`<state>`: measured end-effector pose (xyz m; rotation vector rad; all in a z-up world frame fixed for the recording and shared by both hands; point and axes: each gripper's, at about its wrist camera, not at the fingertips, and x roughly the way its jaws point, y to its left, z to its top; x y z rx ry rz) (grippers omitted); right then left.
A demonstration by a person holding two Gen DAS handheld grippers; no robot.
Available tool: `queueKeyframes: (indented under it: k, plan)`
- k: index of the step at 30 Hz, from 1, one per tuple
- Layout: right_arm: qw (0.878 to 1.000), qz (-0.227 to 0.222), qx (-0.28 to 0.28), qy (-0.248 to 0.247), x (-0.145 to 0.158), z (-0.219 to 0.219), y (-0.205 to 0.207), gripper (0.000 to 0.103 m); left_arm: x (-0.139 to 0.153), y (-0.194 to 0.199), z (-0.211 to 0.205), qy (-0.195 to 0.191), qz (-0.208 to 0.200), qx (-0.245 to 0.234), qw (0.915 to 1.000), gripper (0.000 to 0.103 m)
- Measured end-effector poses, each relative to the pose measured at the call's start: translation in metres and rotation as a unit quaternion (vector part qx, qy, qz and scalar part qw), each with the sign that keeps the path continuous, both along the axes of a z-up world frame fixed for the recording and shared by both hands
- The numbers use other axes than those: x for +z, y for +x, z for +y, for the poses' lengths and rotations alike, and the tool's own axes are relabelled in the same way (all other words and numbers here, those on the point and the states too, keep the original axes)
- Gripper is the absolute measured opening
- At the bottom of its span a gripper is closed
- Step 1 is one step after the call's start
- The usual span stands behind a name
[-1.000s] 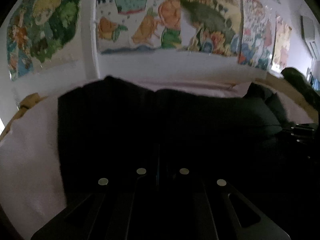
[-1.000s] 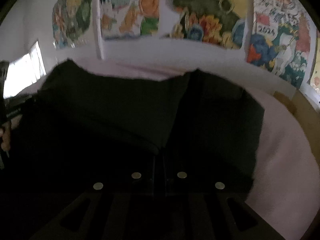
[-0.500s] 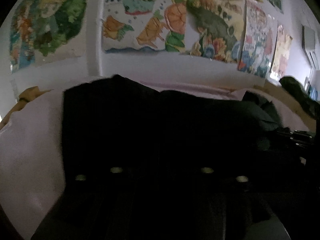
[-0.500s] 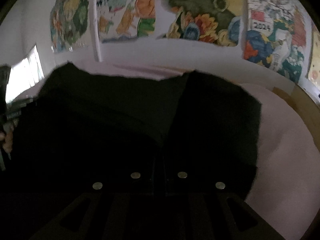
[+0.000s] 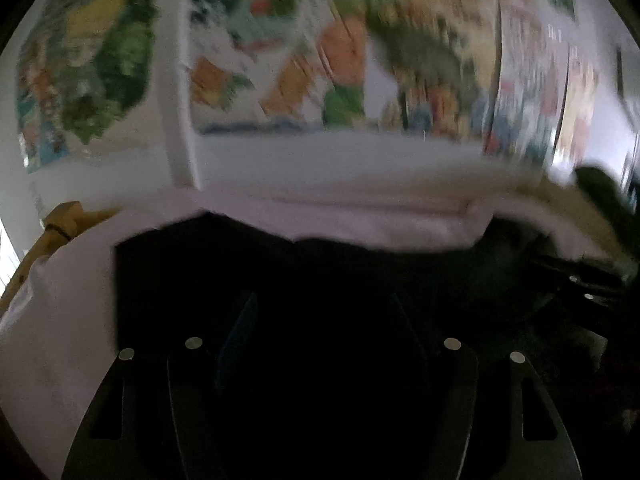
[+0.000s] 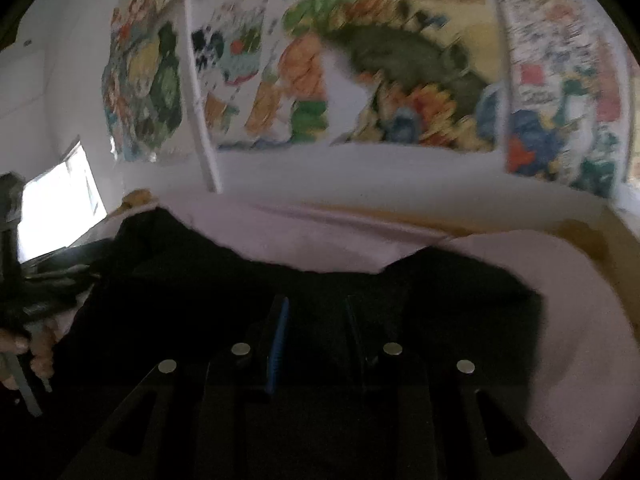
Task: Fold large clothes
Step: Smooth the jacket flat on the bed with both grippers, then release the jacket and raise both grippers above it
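Observation:
A large black garment [image 5: 192,272] lies folded on a pale pink sheet [image 5: 52,340]. In the left wrist view my left gripper [image 5: 322,308] is open wide just above the cloth, holding nothing. In the right wrist view the same garment [image 6: 460,292] spreads across the sheet [image 6: 592,320], and my right gripper [image 6: 316,308] is open over it, a blue pad [image 6: 280,336] showing on its left finger. The other gripper and the hand holding it show at the left edge [image 6: 24,320]. Both views are blurred by motion.
A white wall with colourful posters [image 5: 280,60] stands behind the bed. A yellow-brown bed edge [image 5: 52,232] shows at the left and another [image 6: 600,240] at the right. A dark item [image 5: 600,188] lies at the far right. A bright window [image 6: 60,200] is at the left.
Both grippers were shut on the garment and have opened, the left one first. Both have pulled back toward me, so the cloth sits lower in each view.

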<state>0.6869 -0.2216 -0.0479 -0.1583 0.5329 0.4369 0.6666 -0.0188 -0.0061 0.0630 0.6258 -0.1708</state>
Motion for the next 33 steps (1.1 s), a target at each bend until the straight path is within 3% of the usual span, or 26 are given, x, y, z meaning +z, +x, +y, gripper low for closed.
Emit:
queueKeyframes:
  k: [3, 7, 11, 14, 18, 23, 24, 26, 28, 33]
  plan:
    - [0.999, 0.001, 0.006, -0.045, -0.021, 0.008, 0.004, 0.027, -0.025, 0.008, 0.000, 0.008, 0.023, -0.017, 0.9995, 0.063]
    - [0.998, 0.002, 0.023, -0.051, -0.043, 0.002, 0.011, 0.027, -0.049, 0.020, 0.021, -0.057, 0.049, -0.026, 0.9968, 0.064]
    - [0.999, 0.016, 0.024, -0.037, -0.067, 0.002, 0.024, 0.027, -0.060, 0.026, 0.013, -0.024, 0.044, -0.028, 0.9983, 0.064]
    - [0.999, 0.025, 0.025, -0.036, -0.081, 0.003, 0.037, 0.026, -0.072, 0.034, 0.012, -0.020, 0.043, -0.023, 0.9986, 0.064]
    - [0.999, 0.044, 0.027, -0.017, -0.086, -0.002, 0.046, 0.025, -0.082, 0.034, 0.013, -0.021, 0.038, -0.022, 0.9988, 0.064]
    - [0.999, 0.027, 0.028, 0.012, -0.070, -0.012, 0.020, 0.027, -0.071, 0.010, 0.020, -0.039, 0.012, -0.025, 0.9988, 0.069]
    - [0.999, 0.029, 0.026, 0.016, -0.066, -0.016, 0.013, 0.029, -0.067, 0.002, 0.020, -0.034, 0.015, -0.019, 0.9991, 0.071]
    - [0.999, 0.036, 0.025, 0.018, -0.056, -0.023, -0.008, 0.052, -0.061, -0.013, 0.018, -0.014, 0.019, -0.003, 0.9997, 0.078]
    - [0.999, 0.039, 0.022, 0.006, -0.048, -0.026, -0.030, 0.066, -0.054, -0.034, 0.017, -0.005, 0.022, 0.001, 0.9998, 0.078]
    - [0.999, 0.041, 0.000, -0.027, -0.034, -0.030, -0.085, 0.069, -0.036, -0.091, 0.023, -0.026, 0.035, 0.002, 0.9991, 0.080]
